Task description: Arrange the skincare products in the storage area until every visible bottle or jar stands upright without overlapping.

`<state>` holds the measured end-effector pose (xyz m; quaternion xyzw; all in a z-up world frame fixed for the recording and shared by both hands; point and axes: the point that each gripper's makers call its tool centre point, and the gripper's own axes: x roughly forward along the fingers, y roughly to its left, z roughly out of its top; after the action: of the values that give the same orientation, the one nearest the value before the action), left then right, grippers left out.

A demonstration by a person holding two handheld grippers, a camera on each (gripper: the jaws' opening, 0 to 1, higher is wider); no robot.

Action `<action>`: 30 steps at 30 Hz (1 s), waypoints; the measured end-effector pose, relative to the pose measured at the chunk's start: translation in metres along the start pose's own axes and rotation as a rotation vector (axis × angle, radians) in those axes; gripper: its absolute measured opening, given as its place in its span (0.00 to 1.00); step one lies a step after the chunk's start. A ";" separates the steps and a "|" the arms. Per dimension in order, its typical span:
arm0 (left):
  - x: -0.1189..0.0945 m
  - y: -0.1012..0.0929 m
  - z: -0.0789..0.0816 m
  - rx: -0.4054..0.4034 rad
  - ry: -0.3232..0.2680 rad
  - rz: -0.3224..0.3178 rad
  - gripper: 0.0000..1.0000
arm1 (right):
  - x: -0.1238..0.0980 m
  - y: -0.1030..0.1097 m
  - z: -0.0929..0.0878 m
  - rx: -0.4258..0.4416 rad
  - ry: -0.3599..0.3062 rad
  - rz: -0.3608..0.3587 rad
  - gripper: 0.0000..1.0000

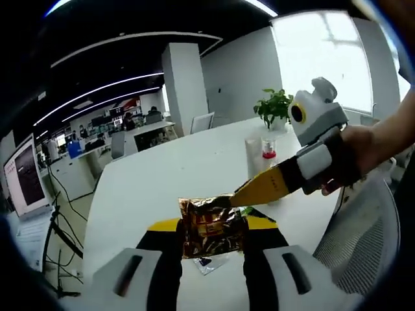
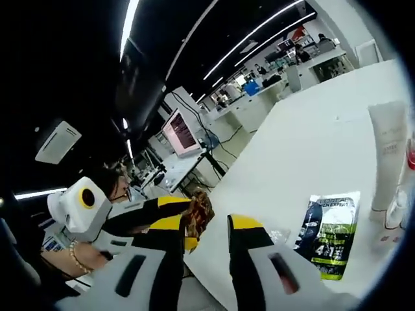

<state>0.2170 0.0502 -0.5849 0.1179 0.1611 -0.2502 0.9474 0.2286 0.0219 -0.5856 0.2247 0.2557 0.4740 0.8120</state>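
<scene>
- The left gripper (image 1: 213, 241) clamps a crinkled gold foil sachet (image 1: 211, 226) between its jaws, above the near edge of the white table (image 1: 162, 175).
- The right gripper (image 1: 241, 193) touches the sachet's far right corner with its yellow tip; its jaws (image 2: 206, 241) stand narrowly apart around that corner.
- A dark green sachet (image 2: 329, 234) lies flat on the table.
- A white tube (image 2: 388, 155) stands upright just right of the green sachet, beside a clear bottle with a red cap (image 1: 268, 150).
- A potted plant (image 1: 275, 107) stands at the far end.

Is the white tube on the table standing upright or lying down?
Upright: the white tube stands on its end on the table, beside the flat-lying sachet.
</scene>
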 end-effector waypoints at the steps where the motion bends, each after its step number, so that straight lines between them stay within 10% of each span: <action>1: 0.000 0.000 0.001 -0.005 -0.004 -0.002 0.33 | 0.000 -0.001 0.002 0.001 -0.002 0.003 0.24; 11: 0.000 -0.002 0.004 0.000 -0.003 -0.017 0.33 | 0.003 -0.002 0.006 0.021 -0.023 0.015 0.01; 19: -0.002 0.005 0.001 -0.085 -0.019 -0.047 0.40 | -0.001 -0.002 0.018 0.051 -0.074 0.035 0.01; 30: -0.006 0.006 -0.005 -0.418 -0.062 -0.182 0.31 | -0.004 -0.002 0.019 0.035 -0.064 0.040 0.01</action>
<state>0.2143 0.0592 -0.5862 -0.1037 0.1901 -0.2991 0.9293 0.2400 0.0156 -0.5719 0.2591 0.2336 0.4782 0.8060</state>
